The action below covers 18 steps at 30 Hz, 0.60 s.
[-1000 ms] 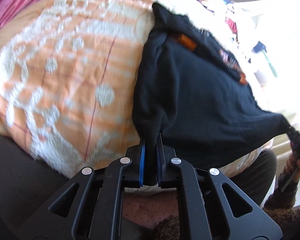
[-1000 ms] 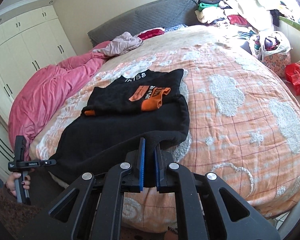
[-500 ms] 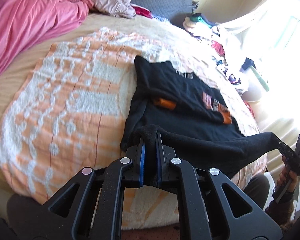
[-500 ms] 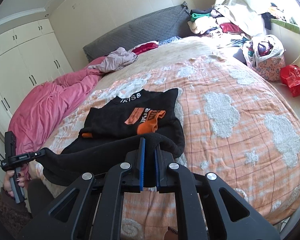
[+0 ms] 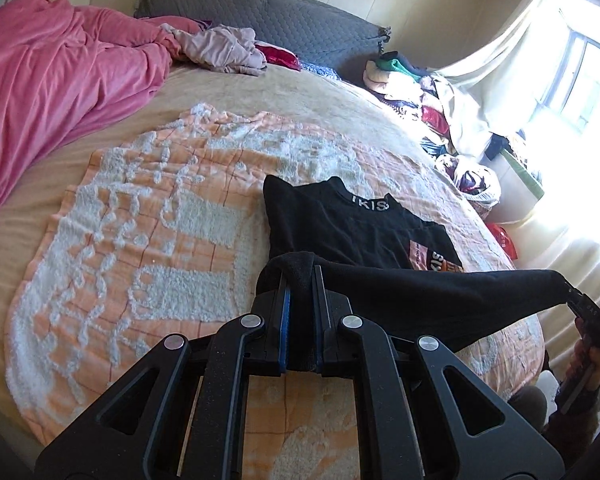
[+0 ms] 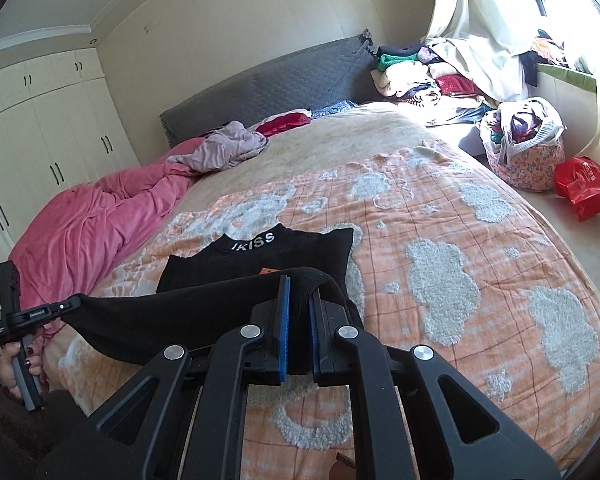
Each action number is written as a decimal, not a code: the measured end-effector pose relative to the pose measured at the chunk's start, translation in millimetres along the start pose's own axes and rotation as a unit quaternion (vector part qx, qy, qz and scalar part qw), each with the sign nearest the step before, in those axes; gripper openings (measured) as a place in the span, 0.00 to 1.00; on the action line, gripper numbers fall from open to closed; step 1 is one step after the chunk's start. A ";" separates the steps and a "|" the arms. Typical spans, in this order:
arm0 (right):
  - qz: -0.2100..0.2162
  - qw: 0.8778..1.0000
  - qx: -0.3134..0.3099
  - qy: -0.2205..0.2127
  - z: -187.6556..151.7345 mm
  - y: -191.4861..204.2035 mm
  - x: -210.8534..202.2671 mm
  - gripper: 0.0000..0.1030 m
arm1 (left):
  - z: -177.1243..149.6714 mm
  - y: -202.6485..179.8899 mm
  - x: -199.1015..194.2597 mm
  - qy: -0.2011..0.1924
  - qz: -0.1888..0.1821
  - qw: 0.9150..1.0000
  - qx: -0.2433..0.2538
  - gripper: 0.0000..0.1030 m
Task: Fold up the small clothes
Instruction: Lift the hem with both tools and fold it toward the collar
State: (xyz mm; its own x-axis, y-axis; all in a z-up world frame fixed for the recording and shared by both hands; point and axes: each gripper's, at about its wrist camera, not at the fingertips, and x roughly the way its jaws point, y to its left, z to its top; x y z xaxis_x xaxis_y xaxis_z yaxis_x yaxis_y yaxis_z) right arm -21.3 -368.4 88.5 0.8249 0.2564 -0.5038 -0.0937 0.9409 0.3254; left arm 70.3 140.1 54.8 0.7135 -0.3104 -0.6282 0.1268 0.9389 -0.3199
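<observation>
Sunlit bedroom: near the orange-and-white tufted blanket's [image 5: 148,240] foot edge, left gripper [image 5: 300,316] and right gripper [image 6: 298,320] are each clamping a hem corner of the black printed knit top [image 5: 340,224]. The bottom-to-collar fold is seemingly underway. Next, the taut hem needs carrying level to the collar.

Black top [image 5: 340,220] with white "IKISS" lettering on the collar and an orange print, spread on the orange-and-white blanket [image 5: 148,240] at frame centre. Collar end laid flat toward the headboard. Near hem lifted off the blanket and stretched taut across the lower frame, clamped at both corners, sagging slightly between them. Orange print partly hidden behind the raised hem.
</observation>
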 end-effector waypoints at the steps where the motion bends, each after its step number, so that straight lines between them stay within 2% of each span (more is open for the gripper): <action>1: -0.001 1.000 0.001 -0.002 2.7 -0.2 2.0 0.07 | 3.4 -0.5 0.7 -0.003 0.000 1.000 0.001 0.03; 18: 0.003 1.000 0.015 -0.017 33.4 2.8 21.6 0.07 | 42.0 0.0 25.2 -0.025 -0.010 1.000 -0.011 0.03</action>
State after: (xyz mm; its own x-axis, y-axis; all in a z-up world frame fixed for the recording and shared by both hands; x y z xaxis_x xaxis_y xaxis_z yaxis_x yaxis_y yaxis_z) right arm 14.9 -367.6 105.2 0.8423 0.2548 -0.4750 -0.0829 0.9320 0.3528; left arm 117.2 138.5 68.7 0.7444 -0.3217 -0.5851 0.1276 0.9287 -0.3482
